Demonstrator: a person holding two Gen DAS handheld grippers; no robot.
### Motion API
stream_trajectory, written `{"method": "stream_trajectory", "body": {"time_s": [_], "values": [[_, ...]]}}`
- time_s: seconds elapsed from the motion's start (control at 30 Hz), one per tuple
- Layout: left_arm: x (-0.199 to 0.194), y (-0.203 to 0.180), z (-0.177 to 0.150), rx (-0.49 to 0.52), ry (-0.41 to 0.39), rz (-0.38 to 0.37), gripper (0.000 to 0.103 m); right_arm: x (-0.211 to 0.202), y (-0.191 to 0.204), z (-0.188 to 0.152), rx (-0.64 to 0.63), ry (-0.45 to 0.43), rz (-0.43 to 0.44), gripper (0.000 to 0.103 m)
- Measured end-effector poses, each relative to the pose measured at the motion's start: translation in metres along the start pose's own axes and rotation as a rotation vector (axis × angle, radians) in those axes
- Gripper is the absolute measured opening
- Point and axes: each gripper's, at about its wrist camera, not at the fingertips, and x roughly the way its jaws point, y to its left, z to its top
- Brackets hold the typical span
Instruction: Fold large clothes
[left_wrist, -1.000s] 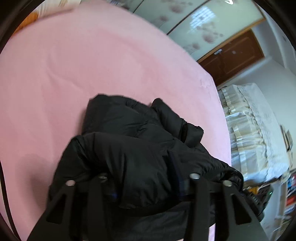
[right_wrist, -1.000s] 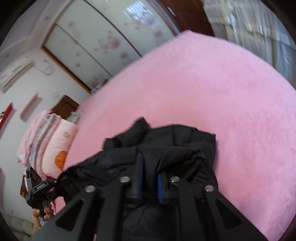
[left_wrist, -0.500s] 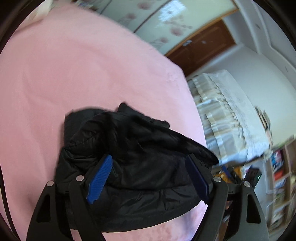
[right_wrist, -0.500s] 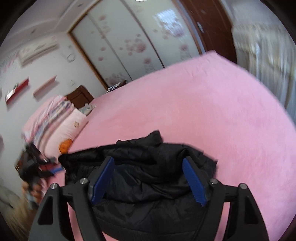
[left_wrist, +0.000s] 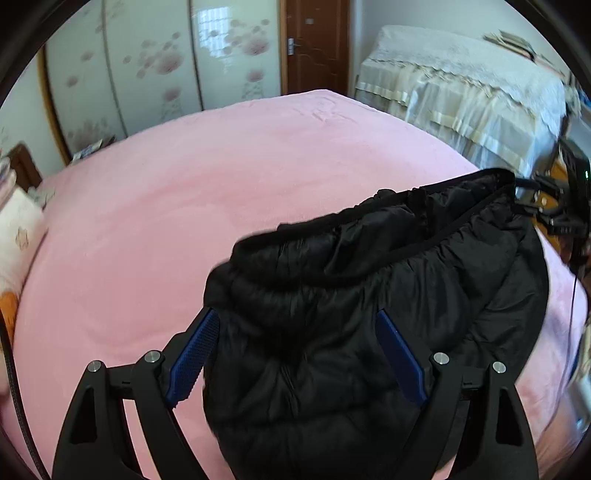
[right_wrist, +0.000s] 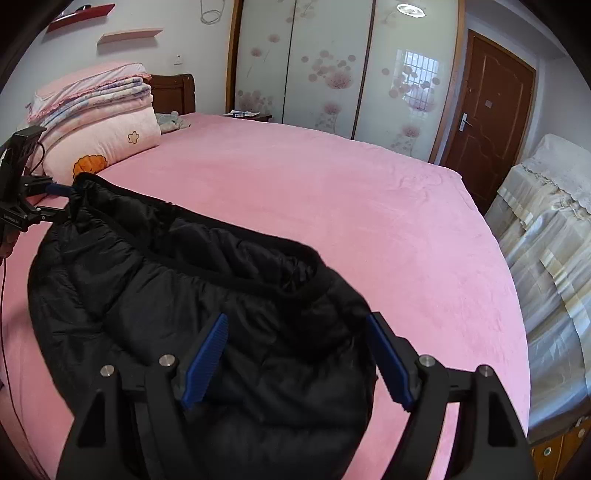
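Observation:
A black puffer jacket (left_wrist: 369, 314) lies bunched on the pink bed (left_wrist: 184, 206); it also shows in the right wrist view (right_wrist: 192, 295). My left gripper (left_wrist: 295, 350) is open, its blue pads spread above one end of the jacket. My right gripper (right_wrist: 295, 354) is open too, spread above the other end. Each gripper shows small at the far jacket edge in the other's view: the right gripper (left_wrist: 546, 210) and the left gripper (right_wrist: 33, 206).
Folded pink quilts and a pillow (right_wrist: 99, 122) are stacked at the headboard. A covered piece of furniture (right_wrist: 546, 236) stands beside the bed. Sliding wardrobe doors (right_wrist: 332, 66) and a brown door (right_wrist: 487, 110) lie beyond.
Both grippers were shut on the jacket a second ago; they have opened, let it drop on the bed, and tilted up and back.

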Motion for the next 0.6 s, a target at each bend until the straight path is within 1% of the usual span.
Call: {"method": "stream_trajectory", "body": {"time_s": [0.13, 0.2, 0.23, 0.27, 0.3, 0.33, 0.37, 0.4, 0.43, 0.47, 0.53, 0.57, 0.6], "values": [[0.014, -0.004, 0.013, 0.079, 0.008, 0.028, 0.086, 0.016, -0.003, 0.008, -0.048, 0.016, -0.028, 0.077], [0.021, -0.009, 0.017, 0.125, 0.011, 0.053, 0.086, 0.022, -0.004, 0.01, -0.075, 0.029, -0.035, 0.077], [0.025, -0.011, 0.018, 0.145, 0.017, 0.061, 0.083, 0.028, -0.003, 0.011, -0.091, 0.046, -0.03, 0.077], [0.029, -0.015, 0.02, 0.16, 0.019, 0.068, 0.077, 0.034, -0.002, 0.011, -0.104, 0.066, -0.019, 0.074], [0.034, -0.016, 0.021, 0.177, 0.025, 0.089, 0.051, 0.039, -0.001, 0.01, -0.115, 0.082, -0.018, 0.057], [0.042, -0.017, 0.022, 0.188, 0.052, 0.118, 0.013, 0.043, 0.0, 0.01, -0.121, 0.091, -0.017, 0.042], [0.049, -0.017, 0.023, 0.184, 0.078, 0.137, 0.008, 0.05, 0.0, 0.009, -0.122, 0.119, -0.013, 0.015], [0.053, -0.016, 0.023, 0.171, 0.088, 0.151, 0.008, 0.055, -0.001, 0.009, -0.107, 0.147, 0.002, 0.013], [0.052, -0.017, 0.023, 0.167, 0.072, 0.166, 0.007, 0.057, -0.003, 0.007, -0.079, 0.147, 0.007, 0.012], [0.051, -0.019, 0.023, 0.17, 0.056, 0.182, 0.006, 0.055, -0.003, 0.006, -0.068, 0.124, -0.002, 0.01], [0.043, -0.018, 0.024, 0.161, 0.013, 0.243, 0.004, 0.047, -0.004, 0.006, -0.046, 0.078, -0.01, 0.009], [0.038, -0.014, 0.025, 0.141, -0.007, 0.265, 0.003, 0.039, -0.008, 0.007, -0.015, 0.047, -0.011, 0.008], [0.03, -0.006, 0.027, 0.094, -0.036, 0.278, 0.003, 0.033, -0.012, 0.008, 0.02, 0.021, -0.006, 0.008]]}}
